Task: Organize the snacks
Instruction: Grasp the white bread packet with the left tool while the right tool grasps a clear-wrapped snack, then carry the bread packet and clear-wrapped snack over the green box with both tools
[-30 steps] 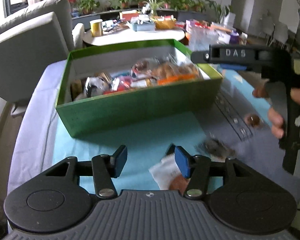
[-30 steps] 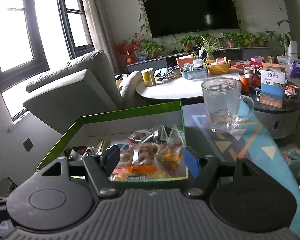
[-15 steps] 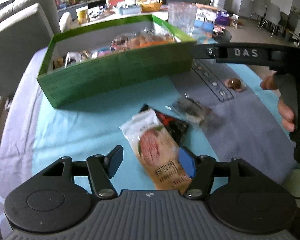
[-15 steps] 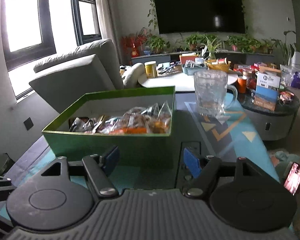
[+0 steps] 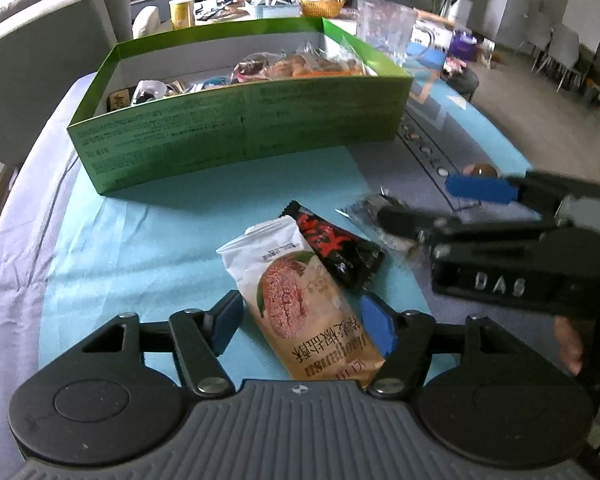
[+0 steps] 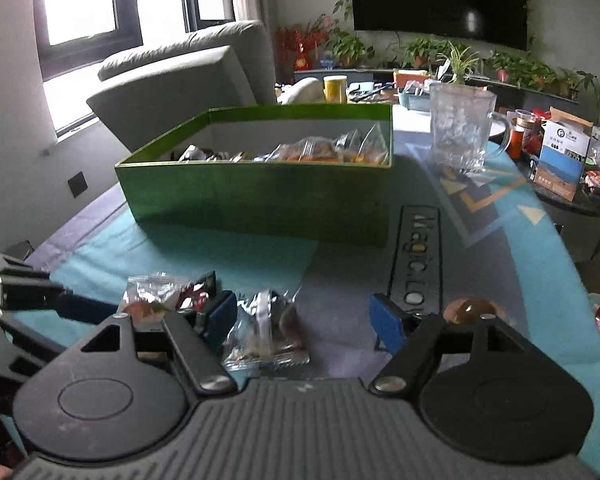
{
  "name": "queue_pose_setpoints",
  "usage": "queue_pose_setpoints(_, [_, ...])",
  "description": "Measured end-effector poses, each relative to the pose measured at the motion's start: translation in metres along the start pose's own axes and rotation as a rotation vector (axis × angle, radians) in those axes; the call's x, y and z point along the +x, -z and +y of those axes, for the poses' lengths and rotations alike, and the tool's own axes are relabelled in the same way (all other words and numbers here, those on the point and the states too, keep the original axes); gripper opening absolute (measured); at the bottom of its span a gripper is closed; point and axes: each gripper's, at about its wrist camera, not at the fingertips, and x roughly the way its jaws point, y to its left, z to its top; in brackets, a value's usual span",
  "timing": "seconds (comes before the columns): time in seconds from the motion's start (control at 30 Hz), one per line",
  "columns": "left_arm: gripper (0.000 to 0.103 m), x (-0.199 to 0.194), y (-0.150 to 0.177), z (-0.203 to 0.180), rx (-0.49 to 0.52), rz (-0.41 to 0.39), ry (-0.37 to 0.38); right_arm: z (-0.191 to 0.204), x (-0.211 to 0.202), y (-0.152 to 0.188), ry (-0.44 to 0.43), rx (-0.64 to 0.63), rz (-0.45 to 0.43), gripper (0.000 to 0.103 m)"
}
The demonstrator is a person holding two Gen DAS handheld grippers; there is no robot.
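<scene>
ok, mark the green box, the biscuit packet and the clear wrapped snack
green box (image 5: 240, 128), left wrist view, middle of its near wall
biscuit packet (image 5: 300, 300), left wrist view, the printed biscuit on its face
clear wrapped snack (image 6: 266, 330), right wrist view, centre of the wrapper

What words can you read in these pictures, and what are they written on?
"DAS": on the right claw's black body.
"Jiaoyansu", seen upside down: on the white and tan snack packet between the left claw's pads, with Chinese characters I can't make out.
"Magic Lo...": on the table mat, the end hidden.
Green box front: print too small.
Red characters on the black packet: unreadable.
</scene>
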Motion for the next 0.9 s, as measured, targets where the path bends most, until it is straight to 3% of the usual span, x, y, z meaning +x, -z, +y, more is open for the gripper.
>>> queue_pose_setpoints(0.23, [0.045,-0.005,-0.002,0.019,-0.044,-0.009,-0.014,0.007,0.005,0.004,0.0,-0.02,0.01,0.044])
queue_pose_setpoints(0.53, [0.045,-0.018,-0.011,0.032,-0.08,-0.069,-0.028,0.009,0.015,0.002,0.018,-0.008,0.022,0.044])
queue_pose_setpoints(0.9, [0.045,-0.019,-0.012,0.037,-0.094,-0.08,-0.03,0.023,0.019,0.003,0.034,-0.074,0.036,0.044])
